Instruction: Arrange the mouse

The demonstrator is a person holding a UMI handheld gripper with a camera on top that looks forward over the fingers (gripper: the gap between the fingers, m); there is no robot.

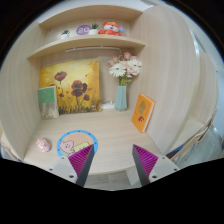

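The gripper (pixel 113 163) hovers above the front of a pale wooden desk (pixel 110 135), its fingers spread apart with nothing between them — only bare desk surface shows in the gap between the magenta pads (pixel 146 160). The mouse (pixel 44 145), small and pinkish, lies near the desk's front left corner, just beside a round blue-rimmed mouse pad (pixel 74 140) whose near rim sits right at the left fingertip. At the back left a poppy painting (pixel 70 87) leans against the wall with a small greenish picture (pixel 48 101) before it. A blue vase of flowers (pixel 122 82) stands at the back middle — an orange card (pixel 143 112) leans to its right. Two shelves (pixel 90 43) above carry small items.
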